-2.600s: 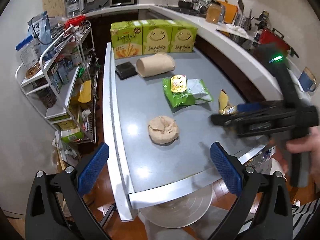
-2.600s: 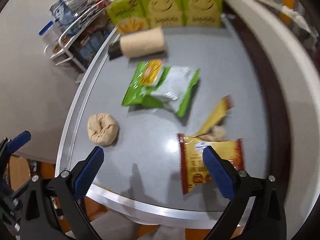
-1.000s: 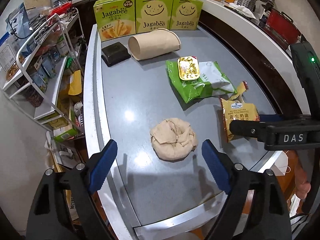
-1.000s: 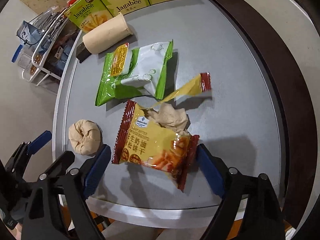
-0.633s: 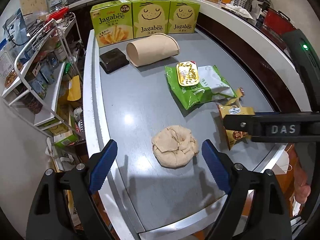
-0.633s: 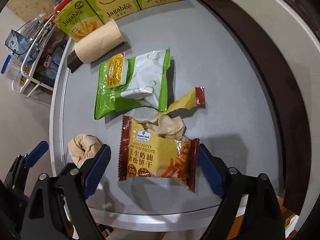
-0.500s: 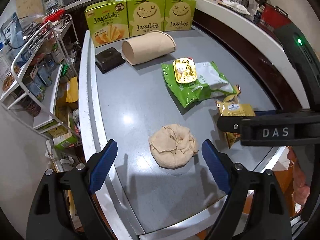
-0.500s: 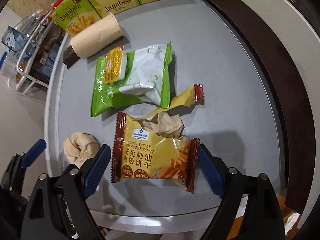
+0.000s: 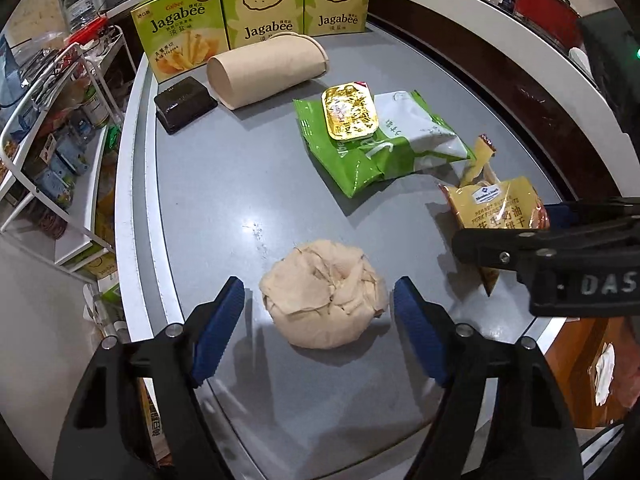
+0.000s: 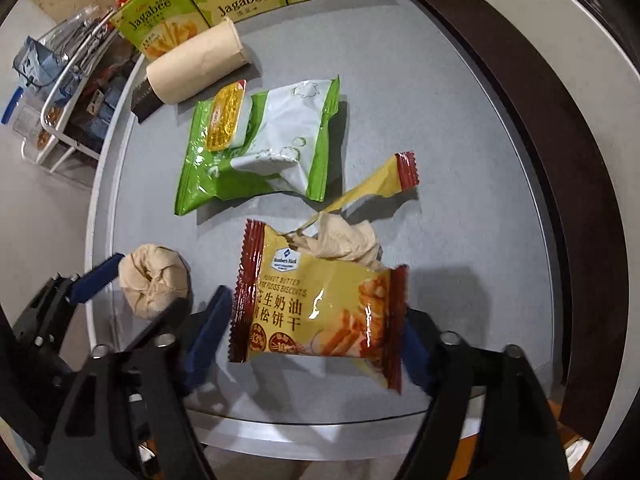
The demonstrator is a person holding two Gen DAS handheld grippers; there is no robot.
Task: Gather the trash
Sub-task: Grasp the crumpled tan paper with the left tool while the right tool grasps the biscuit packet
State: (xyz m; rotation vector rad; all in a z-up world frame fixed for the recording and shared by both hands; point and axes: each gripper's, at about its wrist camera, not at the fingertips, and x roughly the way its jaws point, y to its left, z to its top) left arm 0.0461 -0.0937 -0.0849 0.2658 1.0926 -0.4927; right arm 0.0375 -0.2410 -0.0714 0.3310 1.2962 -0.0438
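A crumpled brown paper ball [image 9: 324, 294] lies on the grey table [image 9: 240, 184], between the open blue pads of my left gripper [image 9: 320, 320]; the pads stand apart from it on both sides. A yellow biscuit wrapper [image 10: 320, 308] with a crumpled tissue [image 10: 340, 240] at its top lies between the open jaws of my right gripper [image 10: 308, 344]. A green and white snack bag [image 10: 264, 144] with a small yellow foil tub [image 9: 350, 110] on it lies behind. The paper ball [image 10: 154, 280] also shows in the right wrist view.
A brown paper cup [image 9: 266, 68] lies on its side near a black lidded tub [image 9: 184, 102]. Three Jagabee boxes [image 9: 260, 4] stand at the table's back. A wire rack [image 9: 48, 128] with goods stands left. A white counter [image 9: 520, 52] curves along the right.
Both grippers have moved forward and down. The left now straddles the paper ball, and the right straddles the yellow wrapper. Both stay open.
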